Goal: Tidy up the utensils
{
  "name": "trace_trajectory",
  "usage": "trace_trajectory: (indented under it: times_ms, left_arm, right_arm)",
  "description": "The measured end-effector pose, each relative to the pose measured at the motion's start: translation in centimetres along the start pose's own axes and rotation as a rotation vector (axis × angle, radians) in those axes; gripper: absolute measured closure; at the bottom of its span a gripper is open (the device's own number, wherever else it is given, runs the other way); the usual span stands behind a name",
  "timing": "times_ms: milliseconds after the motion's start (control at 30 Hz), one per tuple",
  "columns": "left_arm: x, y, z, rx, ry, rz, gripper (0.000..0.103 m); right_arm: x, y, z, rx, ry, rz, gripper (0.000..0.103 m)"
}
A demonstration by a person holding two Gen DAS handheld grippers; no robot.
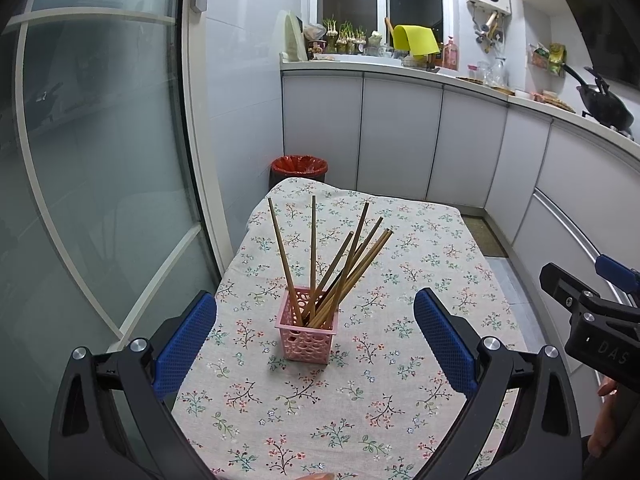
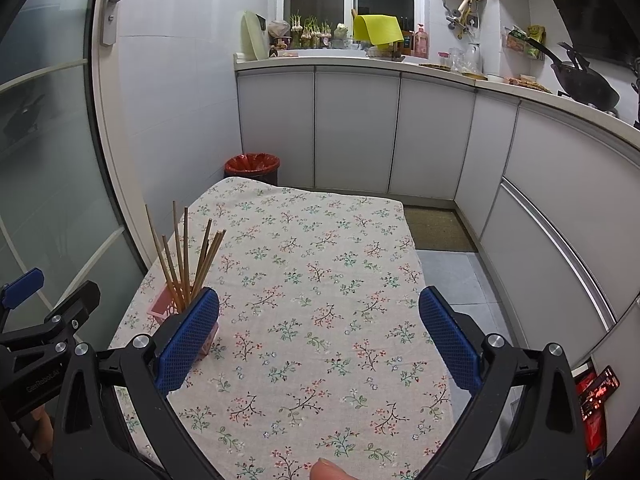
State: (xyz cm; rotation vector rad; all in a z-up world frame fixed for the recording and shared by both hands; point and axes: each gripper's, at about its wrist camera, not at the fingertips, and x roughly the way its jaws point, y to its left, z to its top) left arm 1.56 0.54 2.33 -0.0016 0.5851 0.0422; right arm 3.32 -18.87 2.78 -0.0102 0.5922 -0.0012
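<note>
Now both my tools are spread wide and hold nothing. The left tool (image 1: 316, 336) looks straight at the basket (image 1: 307, 335), which stands upright on the table (image 1: 420, 264), centred ahead between the blue pads (image 1: 184, 344). The chopsticks (image 1: 340, 268) all stand in it, long axes roughly vertical: two lean left or stand near upright, the rest fan up to the right. I see no loose chopstick on the cloth in either view.

From the right tool (image 2: 319, 336) the basket lies off to the left, partly hidden behind its left pad, so my left hand is the nearer and better lined up. If any move is left, I judge it would be a straight push forward from the left, meeting the sticks across their length.

As to writing: the right tool's body, seen at the edge of the left view, reads "DAS"; the left tool's body in the right view reads something like "GenRobot.AI", though it is small and I am not sure of it.
</note>
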Motion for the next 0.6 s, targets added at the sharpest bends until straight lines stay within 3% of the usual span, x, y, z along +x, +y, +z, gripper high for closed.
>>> trace_trajectory:
  times_ms: [433, 500, 600]
  left_arm:
    - [0.4, 0.1, 0.1, -0.013, 0.016, -0.024, 0.007]
    - [1.2, 0.8, -0.1, -0.043, 0.01, -0.016, 0.007]
    - [4.2, 2.4, -1.7, -0.1, 0.065, -0.003, 0.007]
  right_arm:
    - [0.1, -0.2, 0.0, 0.005, 0.004, 0.002, 0.007]
    - [0.1, -0.2, 0.0, 0.01, 0.007, 0.001, 0.007]
    - [0.4, -0.5, 0.0, 0.022, 0.014, 0.004, 0.007]
